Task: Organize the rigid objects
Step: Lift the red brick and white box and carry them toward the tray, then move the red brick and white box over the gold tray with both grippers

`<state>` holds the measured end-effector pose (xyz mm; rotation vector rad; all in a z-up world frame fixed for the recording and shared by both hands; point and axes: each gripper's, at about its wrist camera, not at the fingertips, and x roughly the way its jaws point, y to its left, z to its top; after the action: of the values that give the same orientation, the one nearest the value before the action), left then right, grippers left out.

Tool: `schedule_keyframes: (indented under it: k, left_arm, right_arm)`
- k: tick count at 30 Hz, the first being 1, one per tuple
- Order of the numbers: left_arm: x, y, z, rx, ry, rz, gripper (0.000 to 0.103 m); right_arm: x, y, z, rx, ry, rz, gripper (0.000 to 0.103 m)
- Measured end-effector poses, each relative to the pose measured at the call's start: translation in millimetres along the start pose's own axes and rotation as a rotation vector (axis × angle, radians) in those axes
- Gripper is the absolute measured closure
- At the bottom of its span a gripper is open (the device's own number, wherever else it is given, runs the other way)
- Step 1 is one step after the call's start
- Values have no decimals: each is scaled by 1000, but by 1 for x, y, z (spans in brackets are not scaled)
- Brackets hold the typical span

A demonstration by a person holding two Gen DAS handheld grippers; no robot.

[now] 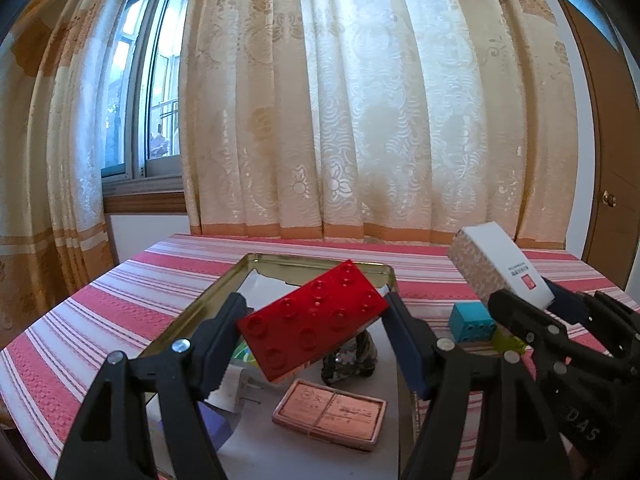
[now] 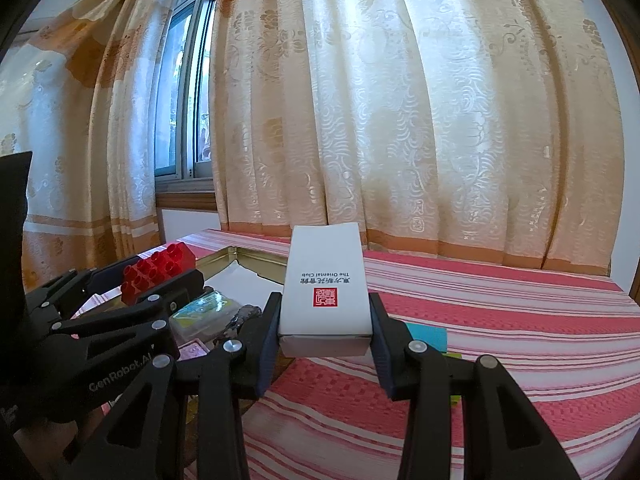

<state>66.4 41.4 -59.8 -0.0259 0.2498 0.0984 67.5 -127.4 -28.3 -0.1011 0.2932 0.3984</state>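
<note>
The left gripper (image 1: 316, 320) is clamped on a glossy red plastic building brick with round studs (image 1: 314, 318), its two pads pressing the brick's short ends. The brick hangs tilted, studs up, above an open shallow gold-coloured metal tin (image 1: 224, 280) that sits on a table covered with a red-and-white striped cloth (image 1: 120, 292). Inside the tin, below the brick, lie a flat pink rectangular embossed case (image 1: 330, 412), a dark mottled lump (image 1: 350, 360) and a small white block (image 1: 232, 390); what the lump and the block are cannot be told.

The right gripper (image 2: 325, 320) grips a white rectangular cardboard box with a red seal and printed lettering (image 2: 326, 292) across its width, holding it raised above the cloth to the right of the tin. In the left wrist view this box juts up and away from the dark fingers (image 1: 516, 312).

On the cloth between the two grippers stands a small turquoise plastic brick (image 1: 470, 322), with a yellow-green translucent piece (image 1: 508, 340) just beside it. Patterned cream-and-orange curtains (image 1: 360, 100) hang behind the table, with a window (image 1: 156, 80) at the left.
</note>
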Motion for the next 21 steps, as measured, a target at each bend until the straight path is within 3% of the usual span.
schedule_keyframes:
  k: [21]
  left_arm:
    - [2, 16, 0, -14, 0, 25, 33]
  right_arm:
    - [7, 17, 1, -21, 6, 29, 60]
